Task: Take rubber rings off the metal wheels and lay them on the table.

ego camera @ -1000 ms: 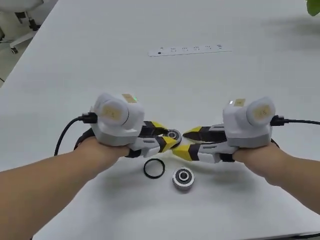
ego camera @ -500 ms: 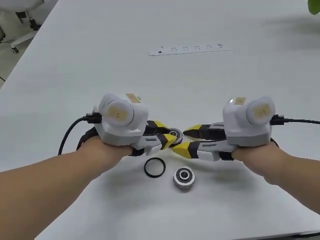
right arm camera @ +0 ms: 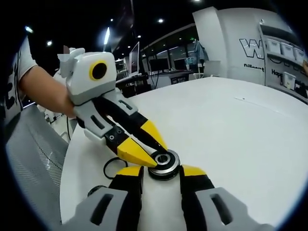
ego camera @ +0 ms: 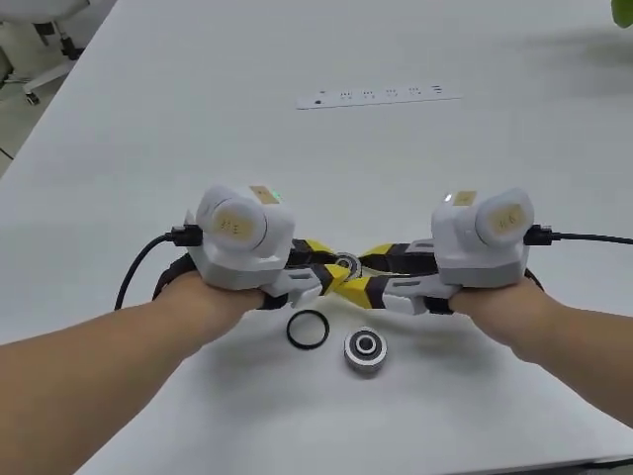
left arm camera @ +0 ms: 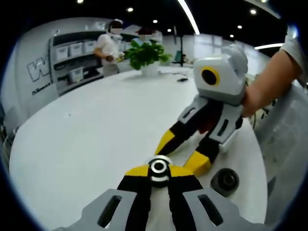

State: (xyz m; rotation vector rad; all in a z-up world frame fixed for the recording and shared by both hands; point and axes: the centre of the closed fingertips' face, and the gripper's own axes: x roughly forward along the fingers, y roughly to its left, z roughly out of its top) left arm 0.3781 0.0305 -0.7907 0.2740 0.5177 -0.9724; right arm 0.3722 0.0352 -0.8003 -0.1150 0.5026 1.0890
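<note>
A small metal wheel (ego camera: 344, 264) with a dark rubber ring around it is held above the table, with my left gripper (ego camera: 339, 273) shut on it. In the left gripper view the wheel (left arm camera: 159, 168) sits between the yellow tips. My right gripper (ego camera: 357, 276) faces it from the right, open, one jaw on each side of the wheel (right arm camera: 163, 164). A loose black rubber ring (ego camera: 307, 330) lies on the white table (ego camera: 198, 129) below the grippers. Beside it stands a second wheel (ego camera: 365, 348).
A white power strip (ego camera: 378, 97) lies far back on the table. Black cables trail from both grippers toward the table's edges. A potted plant (left arm camera: 144, 52) stands at the far end, with people and shelves behind it.
My right gripper has moved left, bringing its open jaws around the wheel. The left gripper has shifted slightly right, still holding the wheel.
</note>
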